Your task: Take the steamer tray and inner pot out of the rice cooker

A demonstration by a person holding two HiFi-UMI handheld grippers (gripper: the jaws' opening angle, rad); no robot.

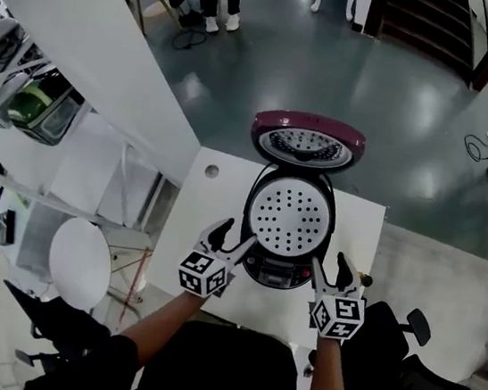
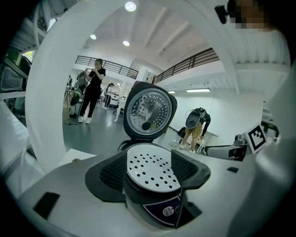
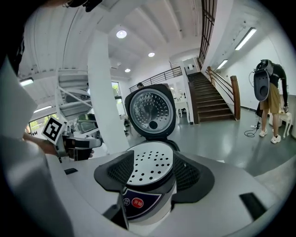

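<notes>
Bright, even light falls from ceiling lamps [image 2: 130, 6]; pale glare patches sit on the grey floor [image 1: 366, 99]. Both gripper views bend strongly toward dark, vignetted edges.

Rice cooker [image 1: 280, 271] was seen on white table [image 1: 217, 197], lid [image 1: 307, 141] raised, steamer tray [image 1: 289, 216] seated inside. Left gripper [image 1: 234, 237] and right gripper [image 1: 331, 268] were held beside its front, jaws apart.
</notes>
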